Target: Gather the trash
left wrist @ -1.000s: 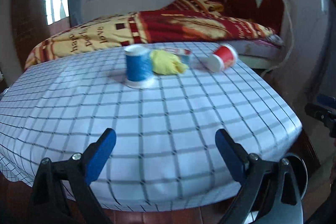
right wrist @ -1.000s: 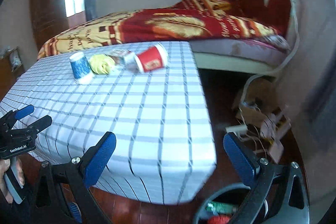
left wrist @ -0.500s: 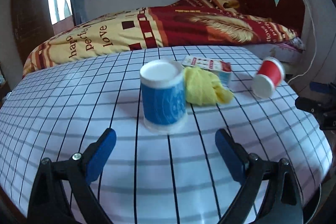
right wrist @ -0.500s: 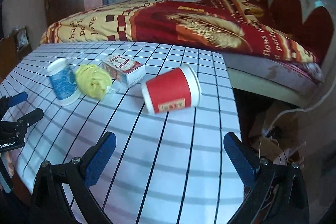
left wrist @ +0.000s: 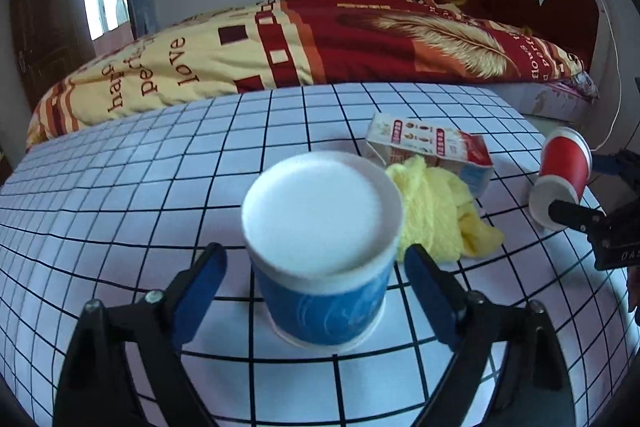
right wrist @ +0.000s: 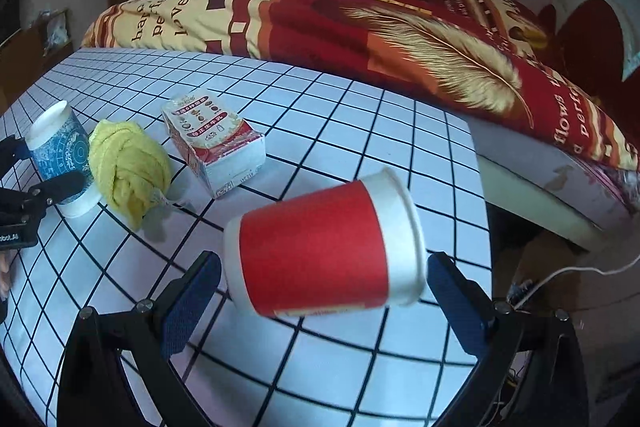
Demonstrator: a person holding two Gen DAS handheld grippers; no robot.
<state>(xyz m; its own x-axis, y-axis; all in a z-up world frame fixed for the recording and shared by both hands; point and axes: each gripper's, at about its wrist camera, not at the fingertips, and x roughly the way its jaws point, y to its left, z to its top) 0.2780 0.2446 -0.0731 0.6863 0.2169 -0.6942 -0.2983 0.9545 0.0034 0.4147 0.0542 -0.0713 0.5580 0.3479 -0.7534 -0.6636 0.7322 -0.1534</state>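
Observation:
A blue paper cup (left wrist: 324, 267) stands upside down on the checked table (left wrist: 120, 187). My left gripper (left wrist: 316, 281) is open with a finger on each side of it, apart from it. A red paper cup (right wrist: 324, 251) lies on its side near the table's right edge. My right gripper (right wrist: 320, 301) is open and straddles it without touching. A crumpled yellow cloth (right wrist: 128, 167) and a small milk carton (right wrist: 216, 143) lie between the two cups. The blue cup (right wrist: 60, 155) also shows at the left in the right wrist view, the red cup (left wrist: 560, 179) at the right in the left wrist view.
A bed with a red and yellow blanket (right wrist: 360, 35) runs along the far side of the table. Cables and a cardboard box (right wrist: 560, 275) lie on the floor past the table's right edge. A wooden door (left wrist: 36, 35) stands at the far left.
Both grippers have moved forward over the table. The left now brackets the blue cup and the right brackets the red cup. Both stay open.

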